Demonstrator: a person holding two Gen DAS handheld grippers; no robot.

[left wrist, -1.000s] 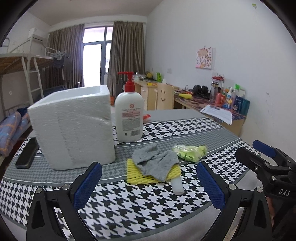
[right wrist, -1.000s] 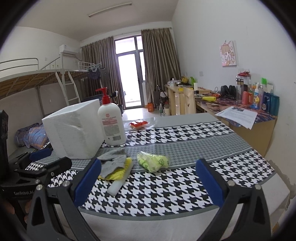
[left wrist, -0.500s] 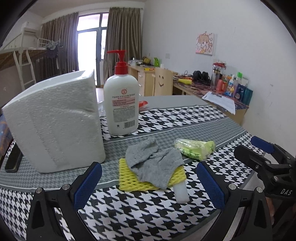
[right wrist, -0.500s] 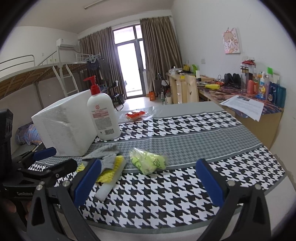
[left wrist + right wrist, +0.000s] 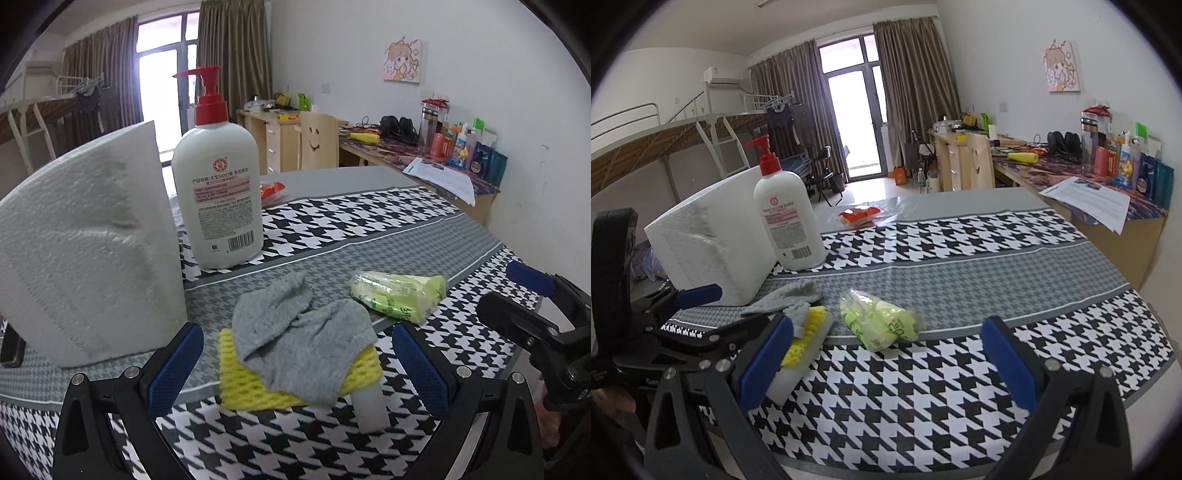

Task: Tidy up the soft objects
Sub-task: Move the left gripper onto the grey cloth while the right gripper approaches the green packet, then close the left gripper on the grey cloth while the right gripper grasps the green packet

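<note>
Grey cloth point(image 5: 303, 343) fills the centre of my left wrist view, crumpled over a yellow mesh sponge point(image 5: 258, 387) on the houndstooth bench point(image 5: 369, 218). Against one second ago, cloth and sponge sit larger and lower in frame; my left claw point(image 5: 293, 369) has closed in on them. Its blue pads stand wide apart either side of the pile, gripping nothing. White tissue block point(image 5: 85, 254) and pump bottle point(image 5: 218, 195) stand behind; a green plastic packet point(image 5: 397, 295) lies just right of the cloth. The right claw point(image 5: 532, 295) shows at the far right edge.

Right wrist view: my right claw point(image 5: 884, 363) is likewise fully spread and empty. The packet point(image 5: 879, 321) lies between its pads in frame, nearer than before. The cloth point(image 5: 790, 295) and sponge point(image 5: 805, 332) sit at left, partly behind the left pad point(image 5: 764, 362).
</note>
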